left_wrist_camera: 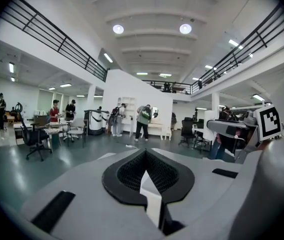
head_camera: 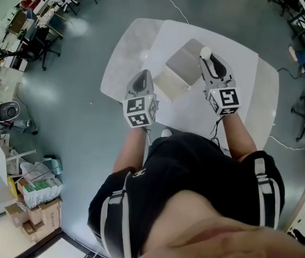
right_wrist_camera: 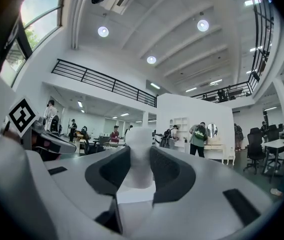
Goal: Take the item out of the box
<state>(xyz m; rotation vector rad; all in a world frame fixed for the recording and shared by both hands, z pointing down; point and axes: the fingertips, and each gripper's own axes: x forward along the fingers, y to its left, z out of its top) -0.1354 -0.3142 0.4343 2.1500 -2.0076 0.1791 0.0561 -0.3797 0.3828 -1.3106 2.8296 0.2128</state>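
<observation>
Item (head_camera: 205,52) first, where is it?
— In my right gripper (head_camera: 208,62). It's white with a rounded top and sticks up past the jaw tips. The right gripper view shows the dark pads (right_wrist_camera: 109,170) pressed on both its sides, so those jaws are closed onto it and held partway apart by its width.

In the box (head_camera: 184,66) or out?
— The head view puts it at the box's far right corner, over the rim. From above I can't tell if it's clear of the box.

Box position?
— It's on the white table (head_camera: 246,77), between my two grippers, with one corner toward the person. It has a grey top face and a paler side toward the left gripper (head_camera: 142,75).

Left gripper state?
— It's just beside the box's left side. I can't tell if it touches. In the left gripper view the jaws are all but together, with only a thin white sliver in the slit between the pads. I can't tell what that white is.

Anything else, quick?
— A marker cube (head_camera: 140,112) sits on the back of the left gripper, and a second cube (head_camera: 225,100) on the right. The person's forearms run back from both. People (left_wrist_camera: 143,121) stand across the hall in both gripper views. Cardboard cartons (head_camera: 34,214) sit on the floor at lower left in the head view.
</observation>
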